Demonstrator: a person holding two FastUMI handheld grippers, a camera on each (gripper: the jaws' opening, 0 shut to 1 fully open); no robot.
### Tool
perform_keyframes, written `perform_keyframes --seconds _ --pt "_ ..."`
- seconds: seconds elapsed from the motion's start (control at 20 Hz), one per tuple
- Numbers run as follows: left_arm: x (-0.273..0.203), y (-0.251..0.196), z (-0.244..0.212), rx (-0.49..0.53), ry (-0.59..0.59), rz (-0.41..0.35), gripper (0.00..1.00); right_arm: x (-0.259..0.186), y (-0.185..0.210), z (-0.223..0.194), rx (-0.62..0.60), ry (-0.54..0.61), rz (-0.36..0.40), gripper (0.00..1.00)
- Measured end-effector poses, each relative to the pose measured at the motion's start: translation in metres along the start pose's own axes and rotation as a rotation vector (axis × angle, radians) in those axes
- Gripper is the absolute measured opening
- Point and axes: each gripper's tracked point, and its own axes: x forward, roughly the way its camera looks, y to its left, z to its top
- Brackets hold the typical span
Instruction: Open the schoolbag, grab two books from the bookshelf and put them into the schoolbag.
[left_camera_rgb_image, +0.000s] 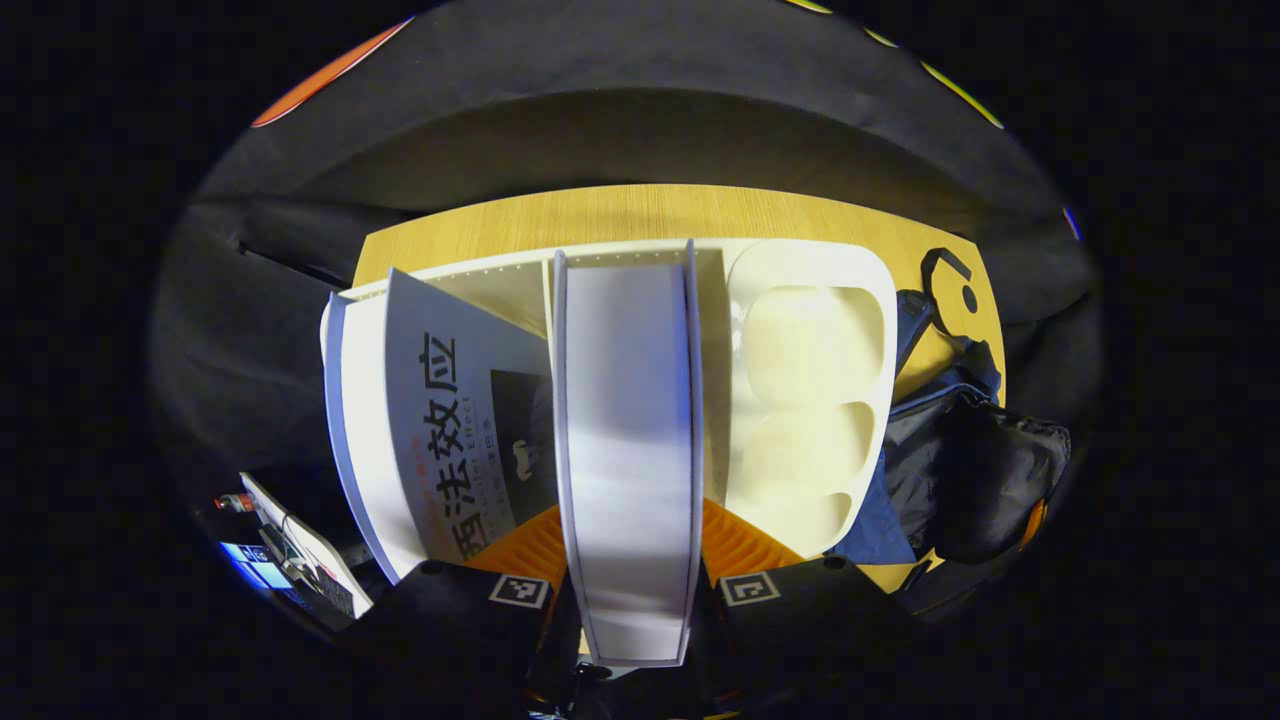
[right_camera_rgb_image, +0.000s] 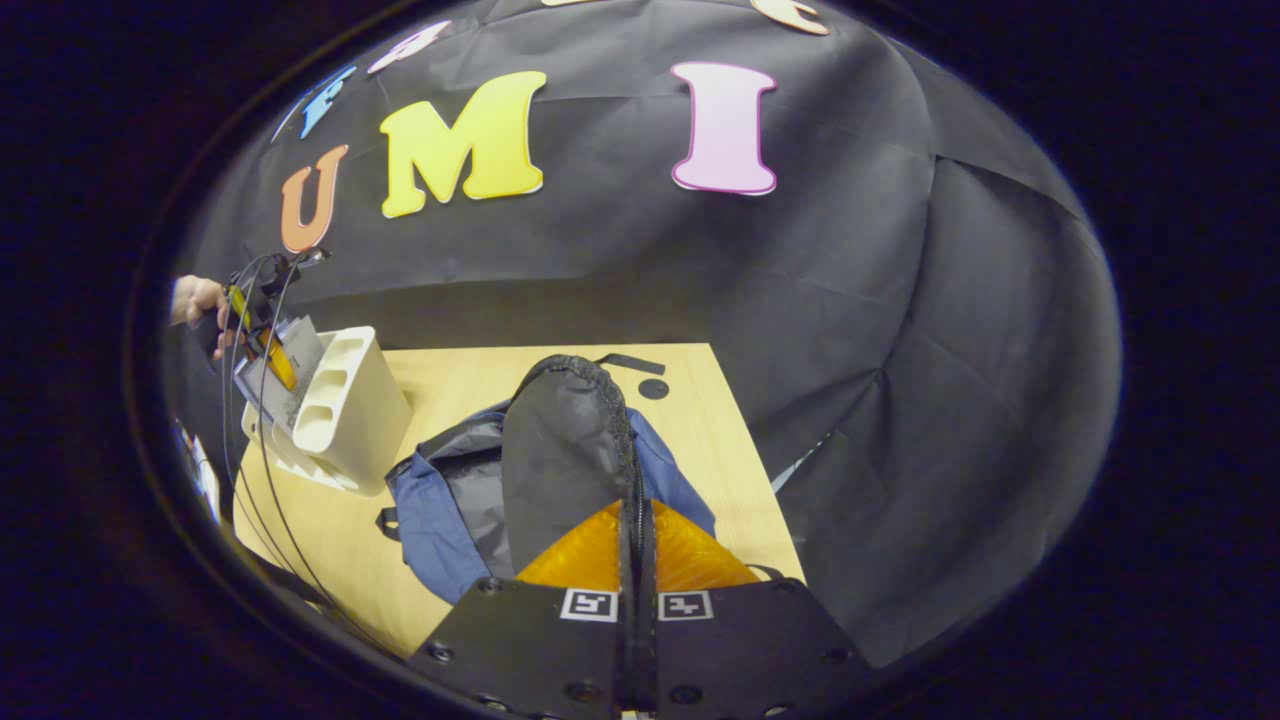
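Wood-grain desk (right_camera_rgb_image: 720, 430): one; it carries my bookshelf and my schoolbag.
Bookshelf (left_camera_rgb_image: 810, 400): one, cream plastic, standing on the desk just beside the schoolbag; its end wall shows three rounded cut-outs in the left gripper view.
Books: two counted in the left gripper view. One pale book (left_camera_rgb_image: 628, 440) stands edge-on between my left fingers; one printed-cover book (left_camera_rgb_image: 465, 420) leans in the bay beside it, untouched.
Left tool (left_camera_rgb_image: 628, 575): my fingers sit either side of the pale book and press on its covers. In the right gripper view this tool (right_camera_rgb_image: 262, 355) shows far off at the top of the bookshelf, with my hand (right_camera_rgb_image: 198, 298) behind it.
Schoolbag (right_camera_rgb_image: 440, 500): one, blue and black, lying on the desk with its black flap (right_camera_rgb_image: 565, 450) raised upright.
Right tool (right_camera_rgb_image: 637, 560): fingers drawn together on the zippered edge of the flap, which runs up from between them.
Cables (right_camera_rgb_image: 240, 440): several, hanging from the left tool; exact count unclear.
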Motion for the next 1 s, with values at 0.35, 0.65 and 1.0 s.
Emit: perform_keyframes --seconds 0.35,0.65,1.0 --pt "-0.075 0.015 -0.034 0.022 -0.117 -0.023 0.45 0.001 0.004 -0.003 -0.012 -0.010 0.004 0.00" --pt "-0.143 0.013 -0.083 -0.087 -0.208 -0.178 0.44 0.000 0.007 -0.008 -0.024 0.010 0.009 0.00" --pt "-0.183 0.016 -0.118 -0.191 -0.356 -0.385 0.44 0.003 0.016 0.003 -0.048 0.015 0.012 0.00"
